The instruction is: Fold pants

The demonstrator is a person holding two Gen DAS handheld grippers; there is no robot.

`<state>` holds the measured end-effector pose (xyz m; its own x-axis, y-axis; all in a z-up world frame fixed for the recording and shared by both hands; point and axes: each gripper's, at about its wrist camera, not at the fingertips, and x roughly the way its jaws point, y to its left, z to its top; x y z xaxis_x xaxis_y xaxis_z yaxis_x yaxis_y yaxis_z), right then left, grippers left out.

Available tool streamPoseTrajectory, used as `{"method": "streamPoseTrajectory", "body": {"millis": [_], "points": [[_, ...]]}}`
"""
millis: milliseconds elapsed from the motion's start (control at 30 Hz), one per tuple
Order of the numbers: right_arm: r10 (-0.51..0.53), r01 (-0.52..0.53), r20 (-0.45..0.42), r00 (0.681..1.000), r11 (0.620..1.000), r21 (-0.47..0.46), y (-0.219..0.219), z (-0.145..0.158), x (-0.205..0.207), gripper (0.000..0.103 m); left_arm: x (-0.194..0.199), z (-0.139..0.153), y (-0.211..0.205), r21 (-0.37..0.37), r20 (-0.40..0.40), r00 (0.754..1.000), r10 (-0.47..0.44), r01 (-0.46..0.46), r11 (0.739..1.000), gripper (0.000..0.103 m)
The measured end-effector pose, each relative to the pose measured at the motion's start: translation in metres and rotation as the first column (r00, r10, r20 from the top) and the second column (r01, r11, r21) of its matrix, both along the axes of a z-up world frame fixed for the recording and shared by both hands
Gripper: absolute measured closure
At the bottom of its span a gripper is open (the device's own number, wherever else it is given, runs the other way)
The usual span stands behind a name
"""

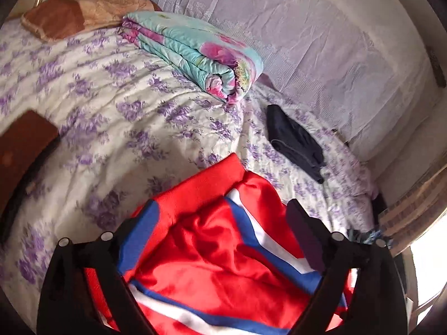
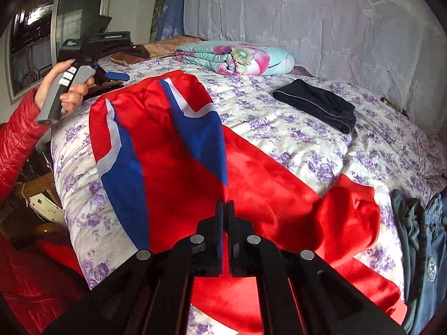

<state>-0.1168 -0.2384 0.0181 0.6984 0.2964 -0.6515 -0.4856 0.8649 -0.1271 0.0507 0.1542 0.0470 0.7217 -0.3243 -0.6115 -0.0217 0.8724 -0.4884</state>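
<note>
Red pants [image 2: 178, 150] with blue and white side stripes lie on the floral bedspread [image 2: 307, 150]. In the right wrist view a fold of them rises taut to my right gripper [image 2: 226, 205], which is shut on the blue-striped edge. The rest of the red cloth bunches to the right [image 2: 349, 212]. My left gripper [image 1: 212, 215] hangs open over crumpled red pants [image 1: 212, 265], its fingers wide apart and pressing on nothing. The right wrist view also shows the left gripper [image 2: 117, 81] at the far left, held by a hand [image 2: 69, 89] in a red sleeve.
A folded floral quilt [image 1: 195, 53] and a brown pillow [image 1: 69, 16] lie at the head of the bed. A dark folded garment [image 2: 315, 103] sits to the right. Jeans and another dark garment [image 2: 424, 251] lie at the right edge. A lace cover [image 2: 307, 22] hangs behind.
</note>
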Motion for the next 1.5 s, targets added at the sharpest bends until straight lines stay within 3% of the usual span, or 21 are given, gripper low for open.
{"method": "streamPoseTrajectory", "body": {"millis": [33,100,233,267,300,333,433,567,767,967,1067,1133,1200,1233,1333,1500], "points": [[-0.005,0.005,-0.002,1.0,1.0,0.012,-0.002,0.0,0.001,0.1,0.016,0.005,-0.007,0.077,-0.02,1.0,0.009,-0.008,0.997,0.013],[-0.013,0.013,-0.009,1.0,0.999,0.034,-0.006,0.001,0.002,0.1,0.052,0.004,-0.012,0.149,-0.079,0.997,0.009,0.003,0.989,0.013],[-0.027,0.028,-0.024,0.999,0.998,0.058,-0.012,-0.001,0.004,0.1,0.108,-0.021,-0.022,0.133,-0.213,0.971,-0.112,0.142,0.981,0.021],[-0.029,0.03,-0.026,0.999,0.998,0.062,-0.013,-0.001,0.005,0.1,0.115,-0.027,-0.025,0.094,-0.238,0.957,-0.168,0.195,0.976,0.039],[-0.031,0.033,-0.025,0.999,0.997,0.065,-0.014,-0.001,0.006,0.1,0.117,-0.031,-0.029,0.053,-0.251,0.943,-0.218,0.239,0.97,0.067],[-0.034,0.036,-0.023,0.999,0.997,0.067,-0.015,0.0,0.007,0.1,0.117,-0.033,-0.031,0.034,-0.256,0.934,-0.251,0.268,0.963,0.072],[-0.044,0.045,-0.011,0.999,0.995,0.086,-0.019,0.003,0.007,0.1,0.1,-0.025,-0.033,0.071,-0.199,0.938,-0.285,0.303,0.95,0.087],[-0.054,0.054,0.002,0.999,0.993,0.107,-0.021,0.009,0.0,0.1,0.067,-0.006,-0.005,-0.057,-0.088,0.951,-0.296,0.291,0.955,0.095],[-0.035,0.034,0.008,0.999,0.996,0.086,-0.014,0.004,-0.037,0.1,-0.012,-0.002,0.037,-0.146,0.033,0.956,-0.293,0.294,0.944,0.095],[-0.032,0.035,-0.06,0.998,0.998,0.053,-0.006,-0.035,-0.061,0.099,-0.082,-0.061,0.079,-0.191,-0.045,0.979,-0.197,0.185,0.964,0.094],[-0.042,0.046,-0.061,0.997,0.996,0.071,-0.007,-0.038,-0.061,0.099,-0.102,-0.073,0.087,-0.251,-0.051,0.98,-0.19,0.172,0.953,0.097],[-0.043,0.048,-0.066,0.997,0.996,0.078,-0.007,-0.037,-0.06,0.099,-0.109,-0.066,0.079,-0.225,-0.036,0.98,-0.193,0.18,0.958,0.085],[-0.043,0.048,-0.066,0.997,0.996,0.073,-0.006,-0.038,-0.06,0.099,-0.111,-0.058,0.069,-0.229,-0.027,0.98,-0.199,0.188,0.955,0.049],[-0.045,0.049,-0.063,0.997,0.996,0.071,-0.006,-0.038,-0.061,0.099,-0.111,-0.055,0.064,-0.237,-0.028,0.98,-0.196,0.184,0.954,0.044],[-0.051,0.056,-0.064,0.997,0.995,0.079,-0.007,-0.038,-0.061,0.098,-0.105,-0.052,0.051,-0.283,-0.034,0.973,-0.227,0.208,0.936,0.039],[-0.054,0.061,-0.069,0.996,0.993,0.1,-0.009,-0.039,-0.06,0.098,-0.085,-0.074,0.028,-0.326,-0.135,0.966,-0.222,0.168,0.93,0.037]]}}
